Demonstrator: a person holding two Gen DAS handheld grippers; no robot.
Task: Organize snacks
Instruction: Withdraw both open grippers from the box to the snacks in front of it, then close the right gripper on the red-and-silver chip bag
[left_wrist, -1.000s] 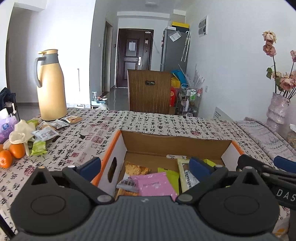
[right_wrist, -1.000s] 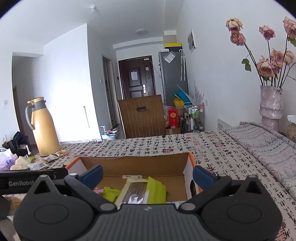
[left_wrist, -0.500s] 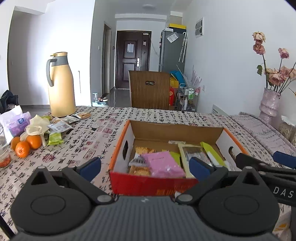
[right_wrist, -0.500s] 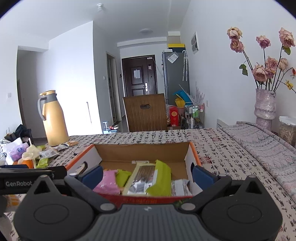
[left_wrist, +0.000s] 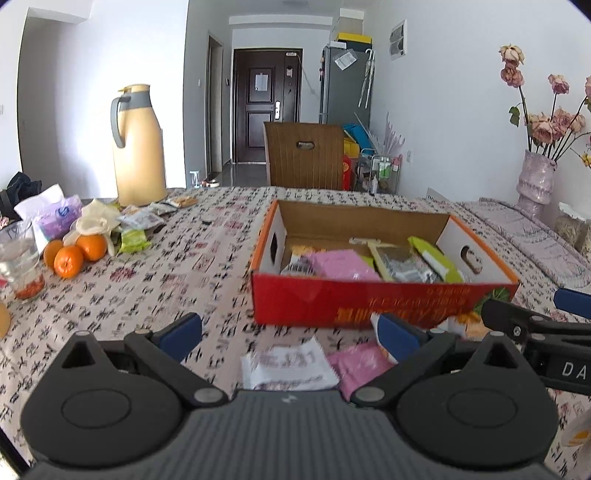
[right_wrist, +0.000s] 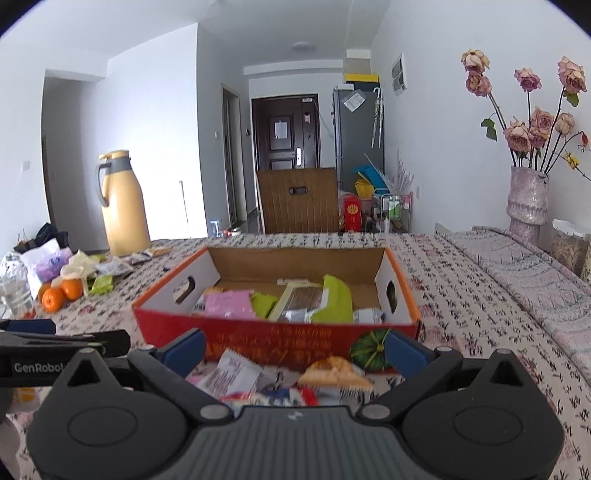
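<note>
- Cardboard box (left_wrist: 380, 302), red on its near wall and open at the top, stands on the patterned bench (left_wrist: 155, 288) straight ahead of both tools; it already holds a pink packet (right_wrist: 229, 303), green wrappers and a clear-windowed pack.
- Loose snacks lie on the bench between that near wall and the cameras: a white printed sachet (left_wrist: 288, 365) and a pink sachet (left_wrist: 360, 363) just in front of the left hand-held gripper (left_wrist: 290, 334), and a white packet (right_wrist: 236, 373) and an orange-topped packet (right_wrist: 334, 371) just in front of the right hand-held gripper (right_wrist: 295, 349).
- Both hand-held grippers stand with fingers spread wide and nothing between them.
- Each loose snack sits low and close, nearly under the tool, so my judgement is that the next move is a short drop down and slightly forward, not a reach.
- Left is nearer the white printed sachet, which lies about centred between its fingers; the pink sachet sits toward its right finger.
- Right is nearer the orange-topped packet, whose long side seems to run across the view, though blur makes that uncertain.
- More snacks (left_wrist: 138, 221) lie far to the left by the oranges (left_wrist: 74, 254) and the yellow jug (left_wrist: 138, 147), well apart from both tools.
</note>
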